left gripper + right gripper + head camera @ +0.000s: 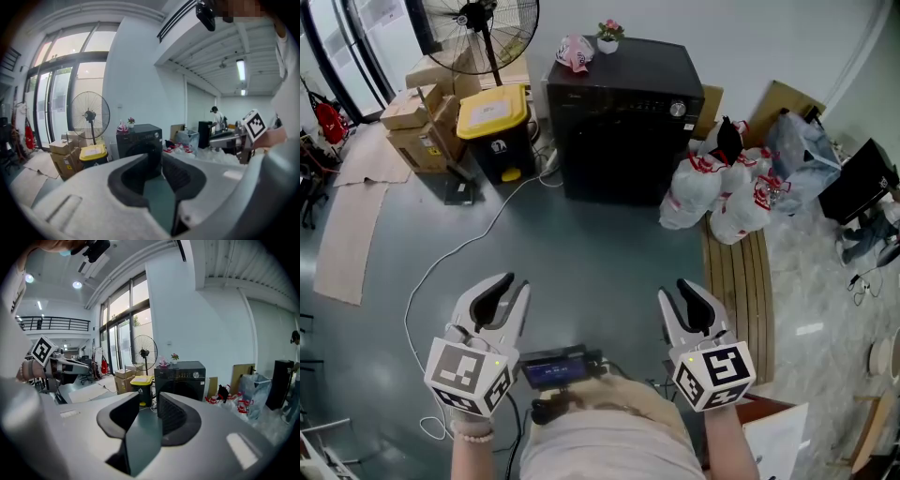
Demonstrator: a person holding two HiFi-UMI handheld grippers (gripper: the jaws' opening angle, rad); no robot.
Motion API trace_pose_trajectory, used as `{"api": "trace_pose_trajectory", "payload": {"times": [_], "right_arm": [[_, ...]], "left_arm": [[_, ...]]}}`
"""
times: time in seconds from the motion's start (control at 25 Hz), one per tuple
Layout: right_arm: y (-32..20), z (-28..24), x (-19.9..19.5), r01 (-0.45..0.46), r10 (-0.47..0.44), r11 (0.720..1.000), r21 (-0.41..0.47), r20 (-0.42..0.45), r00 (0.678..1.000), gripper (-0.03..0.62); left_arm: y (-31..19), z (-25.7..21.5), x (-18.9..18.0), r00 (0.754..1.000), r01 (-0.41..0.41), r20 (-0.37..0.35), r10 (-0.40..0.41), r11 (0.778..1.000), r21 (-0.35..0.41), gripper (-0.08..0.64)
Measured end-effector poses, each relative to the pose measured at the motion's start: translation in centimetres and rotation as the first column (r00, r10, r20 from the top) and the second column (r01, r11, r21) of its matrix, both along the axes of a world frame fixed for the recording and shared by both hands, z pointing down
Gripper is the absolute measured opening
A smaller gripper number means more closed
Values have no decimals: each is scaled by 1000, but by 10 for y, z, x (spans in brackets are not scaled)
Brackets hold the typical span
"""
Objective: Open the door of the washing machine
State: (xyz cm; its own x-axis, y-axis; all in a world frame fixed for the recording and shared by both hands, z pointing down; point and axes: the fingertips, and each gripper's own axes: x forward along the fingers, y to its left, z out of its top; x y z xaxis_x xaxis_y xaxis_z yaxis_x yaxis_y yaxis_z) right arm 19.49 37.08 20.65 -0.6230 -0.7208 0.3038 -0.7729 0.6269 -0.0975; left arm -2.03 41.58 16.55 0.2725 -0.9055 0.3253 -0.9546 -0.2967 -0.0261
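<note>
looking down, head view: black boxy washing machine [623,117] well ahead; the white floor cable [459,248] between could trip the approach. left gripper view: white left gripper [154,161] half open, empty. right gripper view: white right gripper [149,404] likewise.

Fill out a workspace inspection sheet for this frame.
Surface: grey floor, level.
Job's things: black washer against the wall; door looks shut.
Clutter: yellow-lidded bin, boxes, fan, tied bags, flowerpot on the washer.
Grippers: left gripper and right gripper open, empty, well short of the washer.
Cables: white cable snakes over the floor from the bin toward the left gripper.
Surroundings: windows at the left.
</note>
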Motion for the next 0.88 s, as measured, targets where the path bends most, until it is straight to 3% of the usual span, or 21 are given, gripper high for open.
{"api": "trace_pose_trajectory", "payload": {"times": [0.56, 0.88], "right_arm": [[-4, -3, 4, 3, -3, 1000, 5, -35, 999, 117], [-18, 7, -10, -1, 0, 1000, -12, -59, 998, 117]], "left_arm": [[-5, -1, -6, 999, 31, -10, -31, 1000, 4, 80], [-28, 13, -19, 1000, 11, 2, -11, 1000, -25, 79]]}}
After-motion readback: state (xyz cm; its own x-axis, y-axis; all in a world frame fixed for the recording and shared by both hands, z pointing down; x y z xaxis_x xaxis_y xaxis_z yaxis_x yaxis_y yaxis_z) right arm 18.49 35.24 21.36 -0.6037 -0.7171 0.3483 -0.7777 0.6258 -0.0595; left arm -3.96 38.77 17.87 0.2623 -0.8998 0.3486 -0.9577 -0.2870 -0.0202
